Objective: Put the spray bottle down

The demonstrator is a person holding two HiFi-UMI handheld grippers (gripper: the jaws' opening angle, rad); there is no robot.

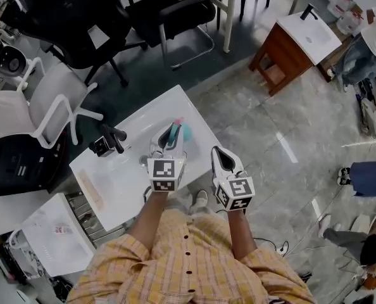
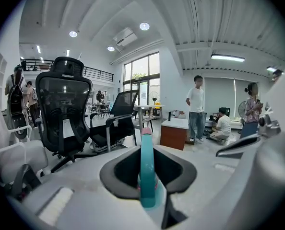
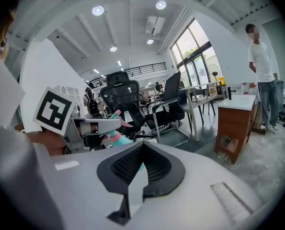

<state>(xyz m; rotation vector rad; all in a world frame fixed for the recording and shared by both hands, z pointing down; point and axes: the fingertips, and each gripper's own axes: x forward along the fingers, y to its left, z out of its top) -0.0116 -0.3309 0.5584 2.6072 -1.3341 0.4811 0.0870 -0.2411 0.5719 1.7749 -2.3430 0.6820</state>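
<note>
A teal spray bottle (image 1: pixel 179 132) with a pink trigger part stands upright between the jaws of my left gripper (image 1: pixel 169 139), which is shut on it above the white sink counter (image 1: pixel 115 185). In the left gripper view the bottle (image 2: pixel 147 171) fills the gap between the dark pads. My right gripper (image 1: pixel 221 154) hovers just right of the counter's edge, over the floor, shut with nothing in it. In the right gripper view its pads (image 3: pixel 157 169) meet, and the left gripper (image 3: pixel 92 126) with the bottle (image 3: pixel 114 136) shows at the left.
A black faucet (image 1: pixel 109 139) and a drain (image 1: pixel 144 161) are on the counter left of the bottle. A white chair (image 1: pixel 42 106) and black office chairs (image 1: pixel 68 24) stand behind it. A wooden cabinet with a basin (image 1: pixel 295 43) is at the far right; people stand near it.
</note>
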